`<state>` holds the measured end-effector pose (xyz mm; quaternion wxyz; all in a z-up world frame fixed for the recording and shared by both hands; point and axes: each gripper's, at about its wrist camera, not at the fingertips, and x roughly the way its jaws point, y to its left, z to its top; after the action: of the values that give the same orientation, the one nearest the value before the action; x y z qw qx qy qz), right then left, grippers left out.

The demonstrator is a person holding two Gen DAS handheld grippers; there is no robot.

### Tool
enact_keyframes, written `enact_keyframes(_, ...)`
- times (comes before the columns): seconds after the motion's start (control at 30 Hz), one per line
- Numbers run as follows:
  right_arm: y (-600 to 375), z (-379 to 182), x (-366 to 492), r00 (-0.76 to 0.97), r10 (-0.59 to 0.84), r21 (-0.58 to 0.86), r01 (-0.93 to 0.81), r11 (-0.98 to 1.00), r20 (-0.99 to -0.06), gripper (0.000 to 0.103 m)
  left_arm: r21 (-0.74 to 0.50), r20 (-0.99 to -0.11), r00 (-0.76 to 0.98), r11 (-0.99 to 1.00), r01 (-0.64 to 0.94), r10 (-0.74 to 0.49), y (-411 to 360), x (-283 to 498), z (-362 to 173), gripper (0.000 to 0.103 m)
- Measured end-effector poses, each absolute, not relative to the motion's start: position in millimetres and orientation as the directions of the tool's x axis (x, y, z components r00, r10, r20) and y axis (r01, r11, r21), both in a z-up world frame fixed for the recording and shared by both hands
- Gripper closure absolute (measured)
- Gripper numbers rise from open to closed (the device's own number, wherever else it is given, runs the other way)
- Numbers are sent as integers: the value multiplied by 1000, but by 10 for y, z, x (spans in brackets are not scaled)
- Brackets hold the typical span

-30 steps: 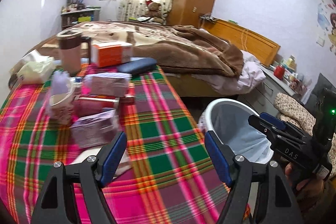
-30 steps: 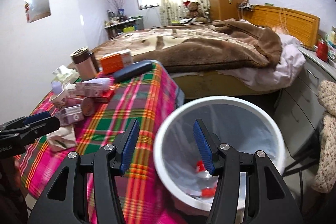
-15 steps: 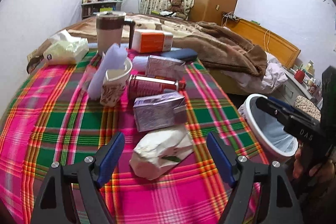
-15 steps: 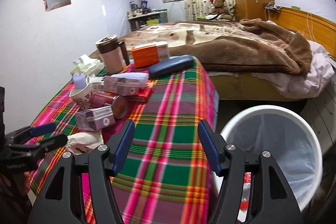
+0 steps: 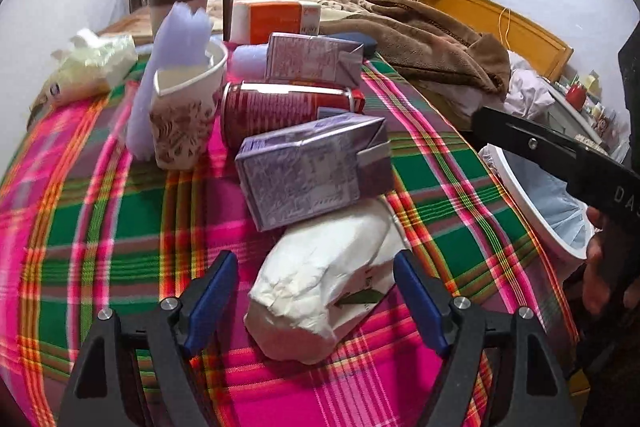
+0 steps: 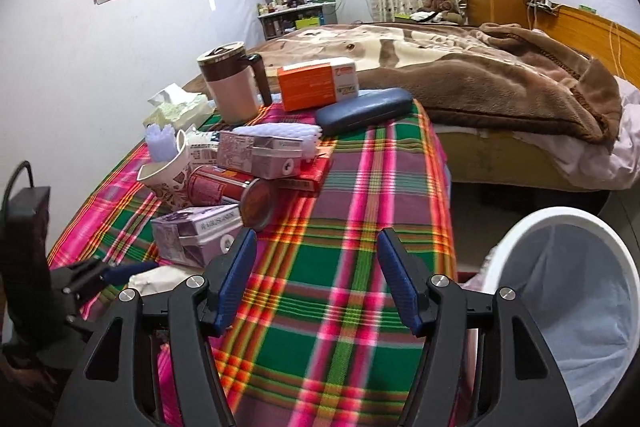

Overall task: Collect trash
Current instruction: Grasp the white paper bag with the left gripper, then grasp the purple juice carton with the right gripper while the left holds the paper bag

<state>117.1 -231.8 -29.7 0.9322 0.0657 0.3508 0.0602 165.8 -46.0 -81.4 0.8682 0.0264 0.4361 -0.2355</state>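
Left wrist view first: the left gripper [image 5: 316,291] has its blue pads either side of a crumpled white paper wad [image 5: 324,283] lying on the pink-and-green plaid tablecloth [image 5: 120,227]. The jaws are closing in, but there's a gap on both sides, so nothing's pinched yet. The wad is scrunched, with a bit of green print on its near end, and it sits just in front of a purple drink carton [image 5: 312,171] lying on its side. I think the two touch, but it's hard to say for sure.

Behind that there's a red tin can [image 5: 276,107] on its side, then a second purple carton [image 5: 316,59]. Left of those is a patterned paper cup [image 5: 184,115] standing upright with a pale lilac plastic piece [image 5: 176,39] sticking out of it.

Right wrist view: the right gripper [image 6: 316,283] hangs spread wide over bare tablecloth, nothing between the pads. Off the table's right edge sits a round white bin with a pale blue liner [image 6: 568,311]. From here the liner mostly looks bare inside, though its bottom is cut off by the frame.
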Motion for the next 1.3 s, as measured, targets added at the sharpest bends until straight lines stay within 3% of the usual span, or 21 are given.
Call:
enact_keyframes(0.13,-2170,-321,1236,733,177,154,-99,983,-657,39,-181,-761,506,882,436,-407,-340,1605,-817,49)
enact_keyframes(0.4,-1938,-357,1316,711,213,158,-143,977,-670,39,-200,-759,516,897,395,-397,19,1454,-811,58)
enact_keyframes(0.9,-1674,-471,1376,652,353,228,-271,935,-671,39,-225,-756,597,963,146,-267,843,1358,-781,59)
enact_keyframes(1.07,-1511,-555,1451,601,409,229,-356,906,-686,30,-256,-751,605,961,103,-265,986,1449,-775,58)
enact_keyframes(1.2,-1382,-552,1494,590,422,189,-415,890,-688,29,-260,-746,608,959,110,-272,1014,1503,-758,53)
enact_keyframes(1.3,-1294,-558,1522,549,462,179,-490,853,-696,29,-262,-742,609,958,122,-280,1032,1564,-742,41)
